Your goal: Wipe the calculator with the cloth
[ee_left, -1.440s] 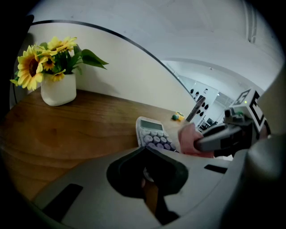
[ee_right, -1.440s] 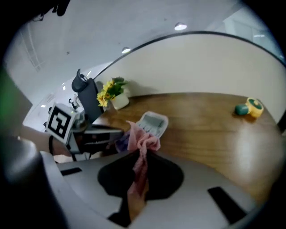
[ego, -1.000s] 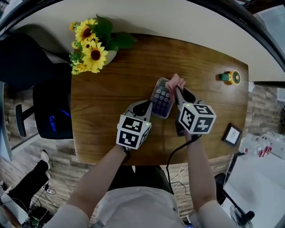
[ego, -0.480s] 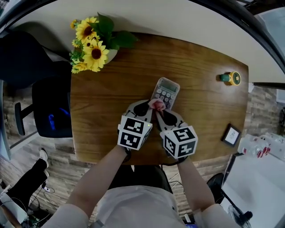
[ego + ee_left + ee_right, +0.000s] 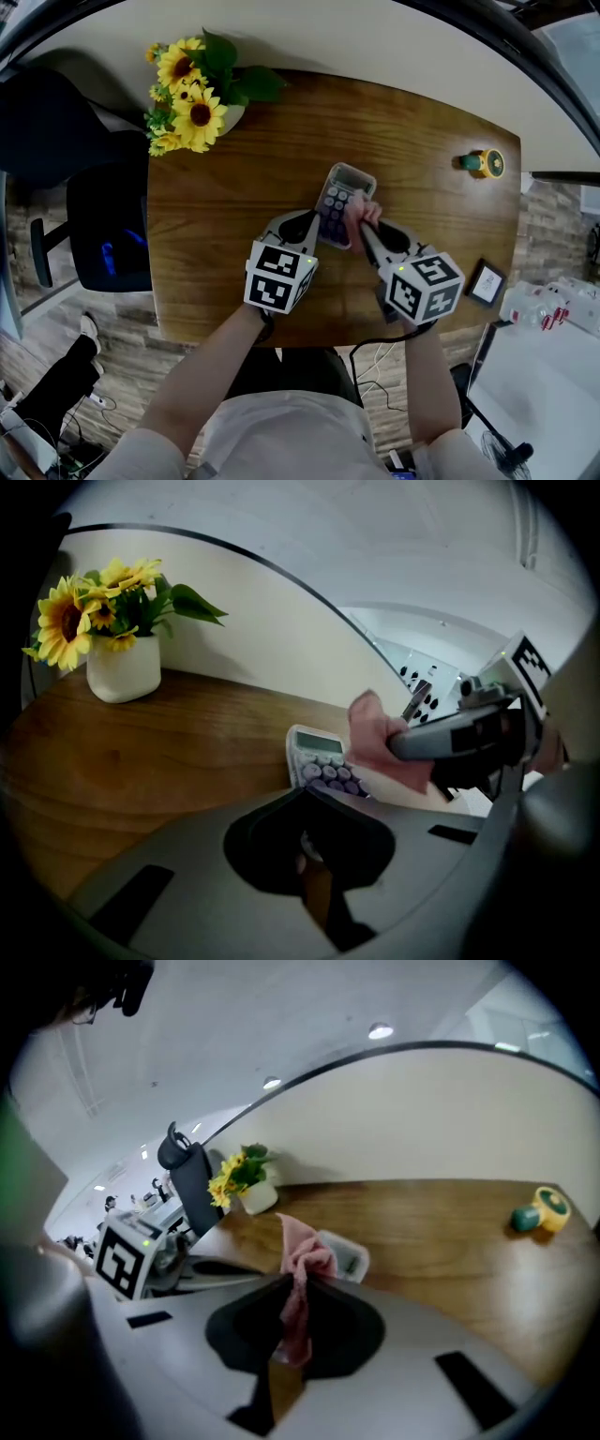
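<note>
A grey calculator (image 5: 337, 199) with purple keys sits tilted at the middle of the wooden table (image 5: 244, 187). My left gripper (image 5: 307, 225) is at its near left edge, jaws closed on that end; in the left gripper view the calculator (image 5: 322, 759) runs in behind the jaw tips (image 5: 305, 797). My right gripper (image 5: 364, 228) is shut on a pink cloth (image 5: 360, 213), which presses on the right side of the keypad. In the right gripper view the cloth (image 5: 302, 1262) hangs bunched between the jaws, with the calculator (image 5: 343, 1252) just beyond it.
A white vase of sunflowers (image 5: 194, 97) stands at the table's far left corner. A small yellow and green object (image 5: 487, 163) sits at the far right. A small dark framed item (image 5: 488, 282) lies near the right front edge. A black chair (image 5: 105, 225) stands left of the table.
The right gripper with the cloth went from the calculator's far end to its near end, and now sits over the right of the keypad. The left gripper has barely moved.
</note>
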Available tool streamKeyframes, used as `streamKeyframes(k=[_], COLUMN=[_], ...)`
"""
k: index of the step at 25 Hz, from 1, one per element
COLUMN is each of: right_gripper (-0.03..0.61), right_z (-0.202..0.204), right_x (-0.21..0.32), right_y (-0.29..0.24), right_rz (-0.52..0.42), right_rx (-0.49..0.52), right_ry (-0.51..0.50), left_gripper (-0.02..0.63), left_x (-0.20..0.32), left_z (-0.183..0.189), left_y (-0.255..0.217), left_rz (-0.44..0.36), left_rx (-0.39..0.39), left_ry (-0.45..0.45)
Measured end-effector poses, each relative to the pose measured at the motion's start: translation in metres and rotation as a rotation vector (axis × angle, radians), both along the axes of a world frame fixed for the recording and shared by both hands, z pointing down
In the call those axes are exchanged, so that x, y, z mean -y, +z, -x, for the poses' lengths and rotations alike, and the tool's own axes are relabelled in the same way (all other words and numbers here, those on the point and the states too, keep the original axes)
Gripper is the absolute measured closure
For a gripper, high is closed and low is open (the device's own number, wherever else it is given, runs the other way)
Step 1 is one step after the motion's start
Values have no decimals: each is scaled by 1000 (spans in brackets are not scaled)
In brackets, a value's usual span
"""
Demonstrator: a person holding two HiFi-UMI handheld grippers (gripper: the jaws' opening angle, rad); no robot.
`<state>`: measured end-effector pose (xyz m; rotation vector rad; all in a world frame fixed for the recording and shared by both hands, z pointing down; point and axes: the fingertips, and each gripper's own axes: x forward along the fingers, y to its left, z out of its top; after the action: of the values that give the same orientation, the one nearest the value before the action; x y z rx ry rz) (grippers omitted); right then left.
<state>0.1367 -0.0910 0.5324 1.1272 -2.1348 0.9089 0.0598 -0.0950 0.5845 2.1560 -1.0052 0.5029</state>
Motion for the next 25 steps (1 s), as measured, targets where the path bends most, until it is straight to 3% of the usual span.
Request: streamKeyframes(k=[4, 7, 16, 21, 25], right_gripper=[548, 549, 548, 551, 551], right_z=[-33, -27, 45, 63, 60], right_x=[56, 76, 40, -3, -27], right_y=[-10, 9, 37, 37, 39], right_rz=[-131, -136, -109, -26, 89], right_rx=[-68, -82, -116, -18, 130], right_ry=[132, 151, -51, -92, 2], left_gripper=[612, 612, 612, 612, 612], left_x=[0, -1, 1, 1, 2], left_z=[0, 0, 0, 1, 2], left_y=[-1, -1, -1, 0, 2], left_rz=[-8, -8, -16, -11, -4], left_rx=[1, 3, 6, 4, 2], left_ry=[0, -2, -7, -6, -7])
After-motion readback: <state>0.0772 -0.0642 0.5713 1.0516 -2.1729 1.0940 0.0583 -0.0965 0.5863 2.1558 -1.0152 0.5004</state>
